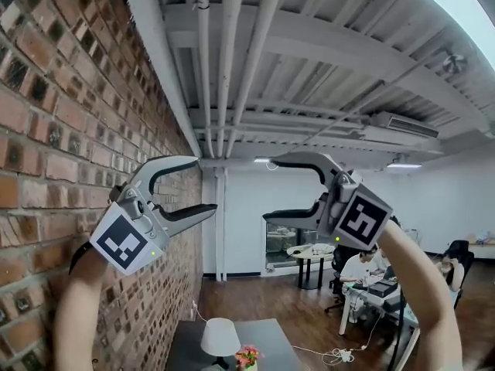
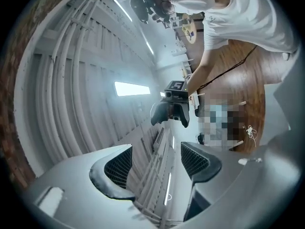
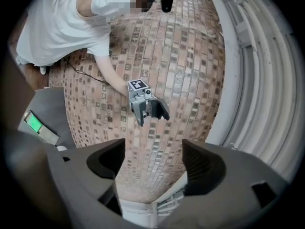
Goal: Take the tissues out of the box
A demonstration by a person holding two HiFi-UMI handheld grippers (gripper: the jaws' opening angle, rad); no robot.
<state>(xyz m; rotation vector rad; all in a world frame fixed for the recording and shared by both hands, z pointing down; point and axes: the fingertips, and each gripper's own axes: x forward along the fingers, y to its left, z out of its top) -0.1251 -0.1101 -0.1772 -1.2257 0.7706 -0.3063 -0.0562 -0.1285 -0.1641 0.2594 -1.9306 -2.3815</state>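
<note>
Both hand-held grippers raised in the air; tissue box not in sight.
Head view: the left hand-held gripper (image 1: 207, 184) is noted at centre left beside the brick wall (image 1: 46, 114) and the right hand-held gripper (image 1: 268, 190) at centre right, tips facing, jaws of each spread, nothing held. Left gripper view: only ceiling pipes (image 2: 62, 80) are seen through the gap. Right gripper view: only brick is seen through the gap. No box or tissues are found in any view. Tissues are judged light, soft and easily torn; the top sheet is best pinched at its exposed fold, with the light box steadied.
</note>
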